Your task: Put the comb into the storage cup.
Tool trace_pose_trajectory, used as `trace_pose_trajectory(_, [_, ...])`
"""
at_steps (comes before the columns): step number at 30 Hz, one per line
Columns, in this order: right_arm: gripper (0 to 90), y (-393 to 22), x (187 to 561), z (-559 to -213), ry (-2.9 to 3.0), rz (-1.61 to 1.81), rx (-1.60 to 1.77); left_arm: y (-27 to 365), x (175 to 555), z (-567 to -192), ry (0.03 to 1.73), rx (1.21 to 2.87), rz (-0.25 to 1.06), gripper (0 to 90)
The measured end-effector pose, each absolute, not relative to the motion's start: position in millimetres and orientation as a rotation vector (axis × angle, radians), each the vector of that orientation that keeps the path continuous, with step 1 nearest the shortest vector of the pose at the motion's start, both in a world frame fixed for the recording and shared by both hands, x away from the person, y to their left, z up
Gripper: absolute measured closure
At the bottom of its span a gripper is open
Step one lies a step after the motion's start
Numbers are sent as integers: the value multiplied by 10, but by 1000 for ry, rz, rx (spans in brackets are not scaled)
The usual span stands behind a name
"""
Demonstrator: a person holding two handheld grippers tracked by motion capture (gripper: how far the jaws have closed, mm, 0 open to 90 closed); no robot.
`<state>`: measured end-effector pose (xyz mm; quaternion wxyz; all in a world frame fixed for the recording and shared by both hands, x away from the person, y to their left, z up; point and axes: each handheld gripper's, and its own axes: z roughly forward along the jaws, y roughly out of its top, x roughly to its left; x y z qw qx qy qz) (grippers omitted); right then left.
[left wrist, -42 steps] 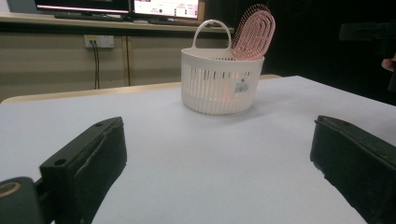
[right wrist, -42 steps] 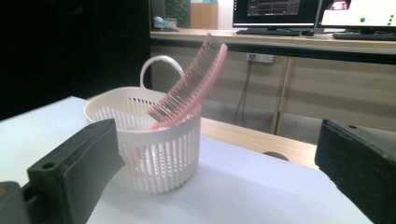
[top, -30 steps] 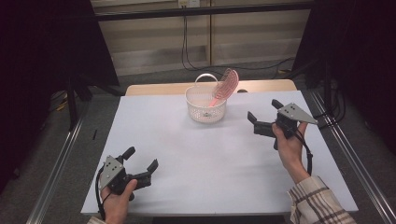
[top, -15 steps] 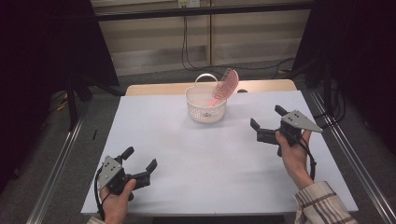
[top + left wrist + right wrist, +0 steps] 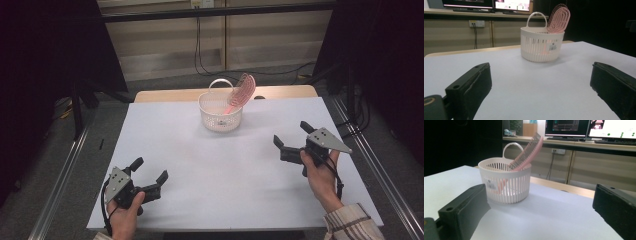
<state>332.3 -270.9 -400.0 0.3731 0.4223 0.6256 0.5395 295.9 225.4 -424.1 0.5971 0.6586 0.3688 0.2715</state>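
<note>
right tongs (image 5: 294, 141) now nearer, basket (image 5: 220, 112) well beyond both

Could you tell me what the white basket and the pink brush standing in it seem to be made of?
The basket looks like moulded plastic, matte white: thin slatted walls, a one-piece loop handle, light glowing through. The brush also looks plastic, pale pink with a slight sheen, with rows of fine bristles, probably plastic too.
</note>
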Motion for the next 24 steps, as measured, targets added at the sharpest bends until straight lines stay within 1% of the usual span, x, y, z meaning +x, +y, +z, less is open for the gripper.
trace_pose_trajectory(15, [0,-2815,3058,-4101,1572,1343,1127,2260,2954,-4240,859,1538,634,38])
trace_pose_trajectory(24, [0,-2910,2909,-4103,1548,1338,1124,2259,2948,-4239,860,1536,632,38])
